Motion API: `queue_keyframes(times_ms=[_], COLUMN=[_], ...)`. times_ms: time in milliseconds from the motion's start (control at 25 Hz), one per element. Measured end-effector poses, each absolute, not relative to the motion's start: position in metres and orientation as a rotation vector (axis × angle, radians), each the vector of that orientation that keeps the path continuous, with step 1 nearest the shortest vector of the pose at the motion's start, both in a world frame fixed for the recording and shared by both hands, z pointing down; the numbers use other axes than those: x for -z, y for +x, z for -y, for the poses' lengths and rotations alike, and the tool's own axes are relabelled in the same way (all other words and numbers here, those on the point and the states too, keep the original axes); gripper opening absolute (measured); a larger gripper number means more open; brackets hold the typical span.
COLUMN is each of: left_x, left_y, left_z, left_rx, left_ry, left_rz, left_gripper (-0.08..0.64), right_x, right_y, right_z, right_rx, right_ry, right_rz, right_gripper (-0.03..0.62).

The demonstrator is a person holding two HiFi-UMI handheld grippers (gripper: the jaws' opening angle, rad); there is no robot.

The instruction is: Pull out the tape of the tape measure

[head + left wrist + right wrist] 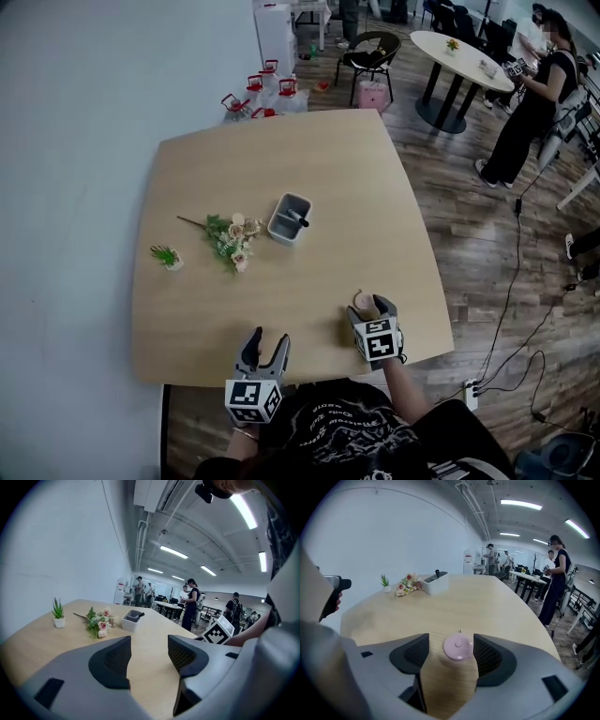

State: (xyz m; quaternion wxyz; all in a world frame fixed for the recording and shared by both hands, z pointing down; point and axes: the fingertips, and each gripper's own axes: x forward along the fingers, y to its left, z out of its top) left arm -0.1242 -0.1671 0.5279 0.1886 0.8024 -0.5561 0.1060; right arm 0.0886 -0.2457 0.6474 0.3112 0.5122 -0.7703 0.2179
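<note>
With my right gripper (451,645) open around the off-centre tape measure (458,648), closing could nudge it sideways; my left gripper (149,651) gapes empty.

I see a small round pink plastic tape measure (458,647) lying flat on the pale wooden table (328,159), near its right front edge, tape wound in.

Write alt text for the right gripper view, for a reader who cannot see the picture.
A small round pink tape measure lies on a wooden table between the open tongs of the right gripper, nearer the tong at the picture's right. Farther back lie flowers and a white box.
</note>
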Motion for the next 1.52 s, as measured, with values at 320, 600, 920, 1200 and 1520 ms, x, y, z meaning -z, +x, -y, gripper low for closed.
queue_keyframes(times_ms=[320,600,920,1200,1520], left_x=[-0.535,-0.537,-0.538,-0.544,-0.543], left_y=[-0.139,-0.139,-0.139,-0.117,-0.086], left_z=[0.165,0.171,0.179,0.180,0.178], left_rx=[-0.277,-0.269,-0.291,-0.292,-0.285], left_ry=[2.177,2.175,2.189,2.250,2.356], left_rz=[1.642,1.645,1.627,1.479,1.236], left_gripper=[0.253,0.253,0.253,0.203,0.190], right_x=[-0.660,-0.663,-0.667,-0.668,-0.633], right_y=[0.086,0.092,0.086,0.086,0.062], right_z=[0.259,0.258,0.255,0.255,0.243], right_rx=[-0.517,-0.485,-0.537,-0.597,-0.623], right_ry=[1.296,1.294,1.250,1.225,1.080], right_rz=[1.982,1.966,1.996,2.023,2.169], right_gripper=[0.295,0.295,0.236,0.232,0.232])
